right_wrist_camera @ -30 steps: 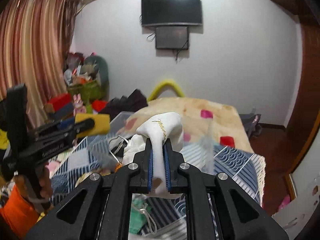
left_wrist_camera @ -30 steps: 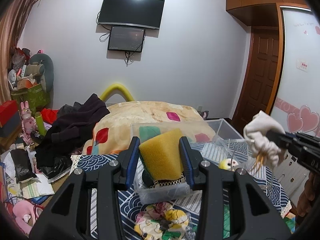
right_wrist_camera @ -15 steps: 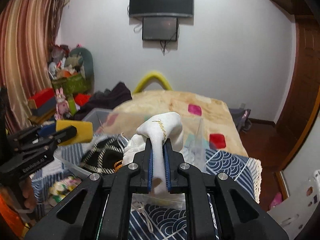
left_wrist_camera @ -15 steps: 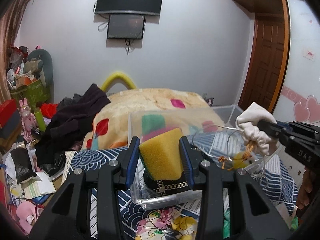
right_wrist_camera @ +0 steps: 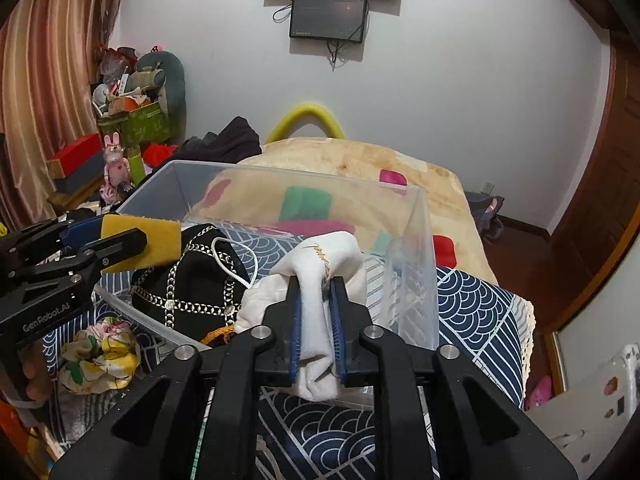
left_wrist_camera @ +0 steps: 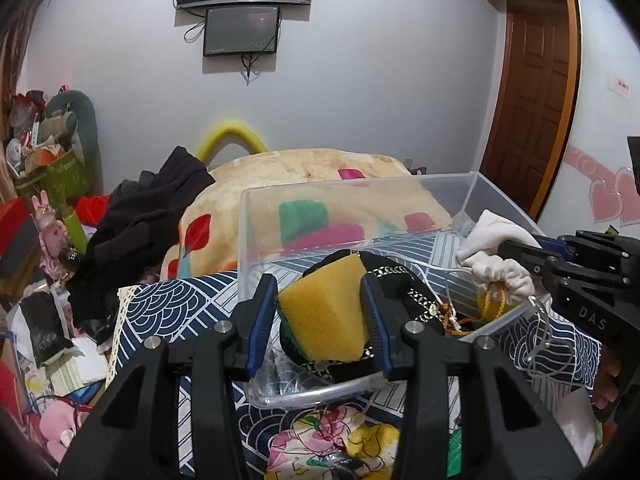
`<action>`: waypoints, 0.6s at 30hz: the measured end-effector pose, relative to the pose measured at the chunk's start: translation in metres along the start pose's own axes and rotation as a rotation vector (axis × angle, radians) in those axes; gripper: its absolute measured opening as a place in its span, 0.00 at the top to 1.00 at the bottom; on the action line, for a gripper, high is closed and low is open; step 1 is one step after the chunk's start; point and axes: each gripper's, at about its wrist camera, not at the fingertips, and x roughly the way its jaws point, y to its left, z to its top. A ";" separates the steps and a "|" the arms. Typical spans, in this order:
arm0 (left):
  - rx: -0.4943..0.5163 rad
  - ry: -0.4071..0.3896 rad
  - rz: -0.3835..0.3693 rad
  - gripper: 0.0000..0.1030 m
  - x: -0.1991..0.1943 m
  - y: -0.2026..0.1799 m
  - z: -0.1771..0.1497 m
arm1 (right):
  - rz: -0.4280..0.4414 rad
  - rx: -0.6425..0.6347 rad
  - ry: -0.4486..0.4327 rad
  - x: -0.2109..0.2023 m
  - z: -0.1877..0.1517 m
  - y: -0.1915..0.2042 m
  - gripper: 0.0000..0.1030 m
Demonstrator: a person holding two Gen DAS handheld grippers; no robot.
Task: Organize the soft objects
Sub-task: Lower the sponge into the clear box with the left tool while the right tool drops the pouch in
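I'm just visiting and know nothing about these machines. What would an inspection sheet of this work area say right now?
Surface: bed with a navy wave-pattern cover and a beige blanket.
Job's things: clear plastic bin on the bed; black chain-trimmed bag inside it; yellow sponge; white drawstring pouch; floral cloth outside the bin.
Clutter: dark clothes, boxes and toys at the left side.
Grippers: left gripper shut on the sponge above the bin; right gripper shut on the pouch at the bin's near edge.
Cables: wires hang below the wall screens.
Surroundings: wooden door, striped curtain.
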 end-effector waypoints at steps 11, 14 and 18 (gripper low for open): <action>0.034 -0.064 0.015 0.18 -0.029 -0.006 0.004 | 0.005 0.046 -0.088 -0.030 -0.002 -0.010 0.33; 0.036 -0.082 0.007 0.06 -0.039 -0.006 0.003 | 0.011 0.050 -0.114 -0.042 -0.004 -0.009 0.23; 0.033 -0.111 0.018 0.03 -0.055 -0.006 0.000 | -0.003 0.045 -0.148 -0.059 -0.012 -0.007 0.17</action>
